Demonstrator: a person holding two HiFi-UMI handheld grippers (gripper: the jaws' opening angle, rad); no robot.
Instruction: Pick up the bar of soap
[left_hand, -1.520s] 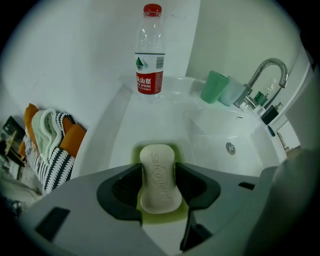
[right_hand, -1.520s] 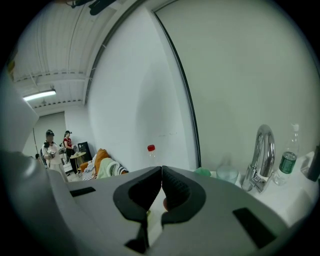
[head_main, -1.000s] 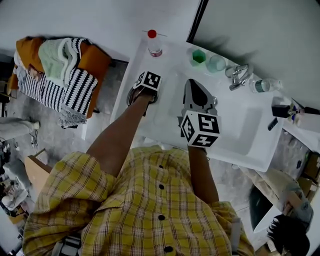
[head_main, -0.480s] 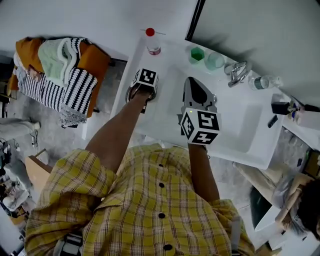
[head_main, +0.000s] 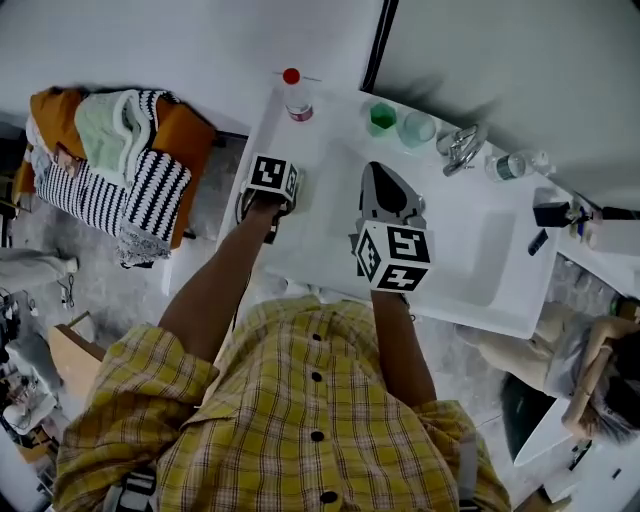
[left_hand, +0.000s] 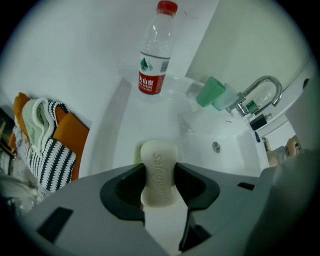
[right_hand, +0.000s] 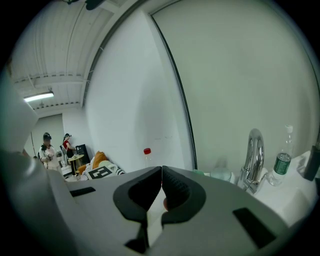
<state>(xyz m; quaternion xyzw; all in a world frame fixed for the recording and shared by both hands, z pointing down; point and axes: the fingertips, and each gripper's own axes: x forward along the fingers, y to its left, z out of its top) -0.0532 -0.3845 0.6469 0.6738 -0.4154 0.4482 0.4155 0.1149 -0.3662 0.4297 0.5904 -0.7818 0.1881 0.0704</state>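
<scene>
Bar of soap (left_hand: 159, 170): its lower end is sitting behind the grey body of the left gripper (left_hand: 159, 176). In the head view that gripper's marker cube (head_main: 272, 175) is covering the bar entirely.
Laundry pile (left_hand: 42, 145): the lens rim is cutting it off at 9 o'clock.
Two people (right_hand: 56, 150), at 9 o'clock in the right gripper view: they are showing too small to tell more.
Person (head_main: 590, 375), at 4 o'clock in the head view — the picture's edge is cropping them.
Small bottle (right_hand: 282, 160) — its label print is blurring out.

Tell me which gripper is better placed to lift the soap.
Left. The left gripper has its jaws clamped on the bar of soap; the right gripper is shut, aimed elsewhere.
</scene>
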